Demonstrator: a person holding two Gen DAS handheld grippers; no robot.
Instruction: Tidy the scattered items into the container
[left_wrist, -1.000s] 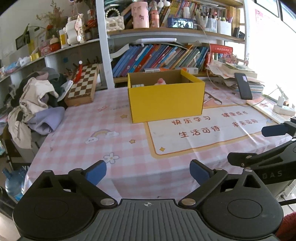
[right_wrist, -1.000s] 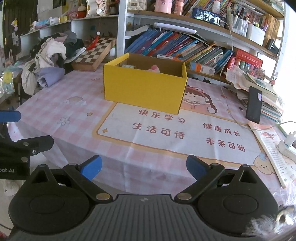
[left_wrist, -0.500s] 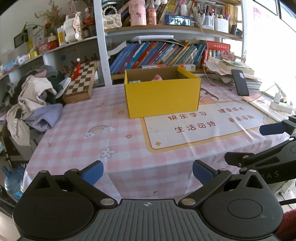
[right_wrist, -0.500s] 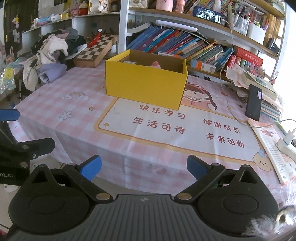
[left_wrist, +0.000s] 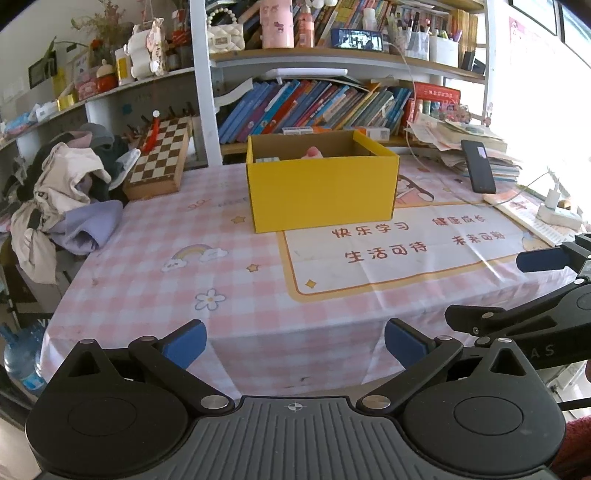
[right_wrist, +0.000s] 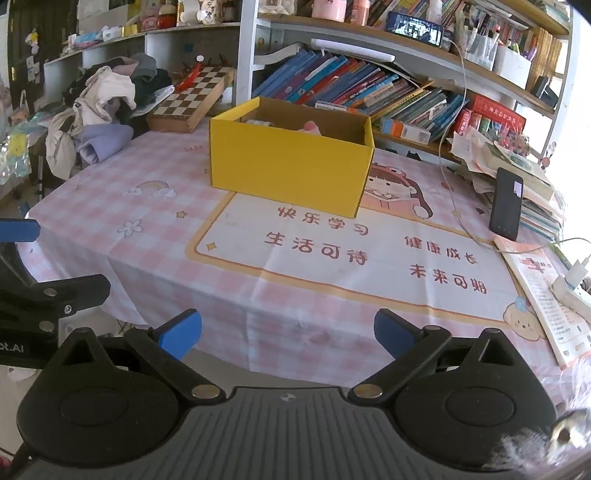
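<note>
An open yellow cardboard box (left_wrist: 321, 192) (right_wrist: 288, 170) stands toward the back of the table (left_wrist: 155, 288), on the pink checked cloth. A pink item (left_wrist: 313, 151) (right_wrist: 309, 127) and a pale flat item (left_wrist: 266, 160) poke above its rim inside. My left gripper (left_wrist: 295, 343) hangs open off the table's front edge, nothing between its blue pads. My right gripper (right_wrist: 288, 328) is open too, also back from the front edge and holding nothing. Each gripper shows at the side of the other's view.
A black phone (right_wrist: 506, 205) leans on stacked papers at the right, with a cable, a charger (right_wrist: 578, 273) and a booklet (right_wrist: 543, 295). A chessboard (left_wrist: 160, 158) and a heap of clothes (left_wrist: 62, 195) sit at the left. Bookshelves rise behind the table.
Both grippers have drawn back from the table, so the box looks smaller and the cloth's front edge now shows. Both stay open and hold nothing.
</note>
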